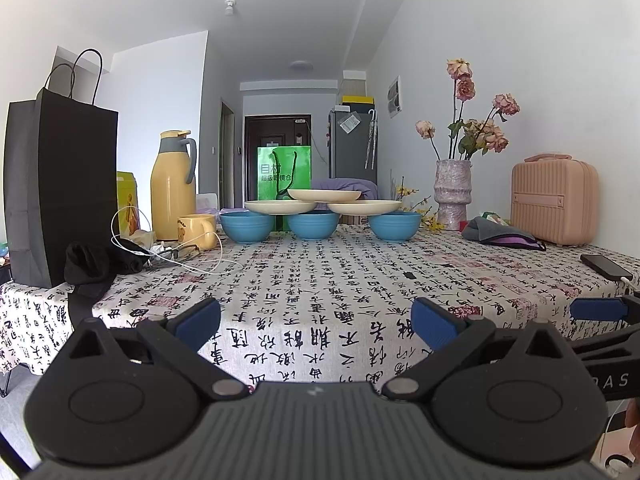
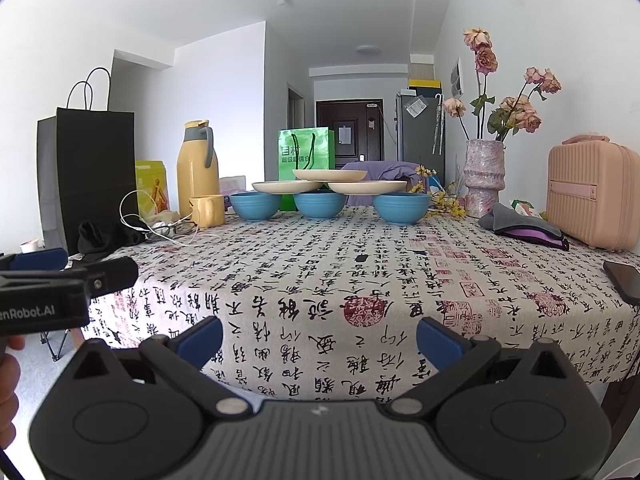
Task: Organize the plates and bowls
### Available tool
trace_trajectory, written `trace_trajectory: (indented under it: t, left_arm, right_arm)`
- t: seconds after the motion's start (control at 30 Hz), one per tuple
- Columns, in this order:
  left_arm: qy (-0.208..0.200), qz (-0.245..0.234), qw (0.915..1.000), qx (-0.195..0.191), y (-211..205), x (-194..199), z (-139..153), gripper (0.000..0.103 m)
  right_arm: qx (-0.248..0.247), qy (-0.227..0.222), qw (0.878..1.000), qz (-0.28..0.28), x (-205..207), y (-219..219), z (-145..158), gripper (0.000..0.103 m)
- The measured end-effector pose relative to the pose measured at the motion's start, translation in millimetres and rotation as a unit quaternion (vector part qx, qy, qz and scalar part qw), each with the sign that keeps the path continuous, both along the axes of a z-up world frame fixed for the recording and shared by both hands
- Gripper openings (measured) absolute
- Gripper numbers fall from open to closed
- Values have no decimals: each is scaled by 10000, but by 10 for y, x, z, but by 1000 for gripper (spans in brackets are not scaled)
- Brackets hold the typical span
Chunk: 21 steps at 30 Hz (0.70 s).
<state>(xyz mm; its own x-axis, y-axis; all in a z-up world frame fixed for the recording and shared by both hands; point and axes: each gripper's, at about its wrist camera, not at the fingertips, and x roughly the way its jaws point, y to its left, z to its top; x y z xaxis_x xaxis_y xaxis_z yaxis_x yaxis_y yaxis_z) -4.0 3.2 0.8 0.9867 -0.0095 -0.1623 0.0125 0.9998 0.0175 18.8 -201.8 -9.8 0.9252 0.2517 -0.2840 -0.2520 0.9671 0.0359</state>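
Plates and bowls stand in a row at the far side of the table [image 1: 320,280]: left blue bowl [image 1: 247,227], middle blue bowl [image 1: 313,225], right blue bowl [image 1: 395,226]. A cream left plate [image 1: 280,207] rests across the first two, a right plate [image 1: 365,207] across the last two, and a top plate [image 1: 325,195] bridges both. The plates hide the bowl rims in part. Left of them stand a black paper bag [image 1: 60,188], a yellow flask [image 1: 174,188] and a yellow mug [image 1: 199,231]; right of them a vase of dried roses [image 1: 453,194] and a pink case [image 1: 554,204]. A phone [image 2: 624,280] is cut off at the right edge. The left gripper [image 1: 316,326] and right gripper [image 2: 319,338] hover over the near edge of the calligraphy-print cloth, both spread wide and empty, well apart from the dishes. Behind, a hallway leads to a dark door [image 2: 350,130]
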Motion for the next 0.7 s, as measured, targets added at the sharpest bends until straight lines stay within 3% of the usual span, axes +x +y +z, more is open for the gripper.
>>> trace_trajectory:
  t: [0.7]
  left_arm:
    - [-139, 231, 9995, 147, 36, 365, 170, 103]
  right_arm:
    - [150, -318, 9993, -134, 433, -19, 238, 103]
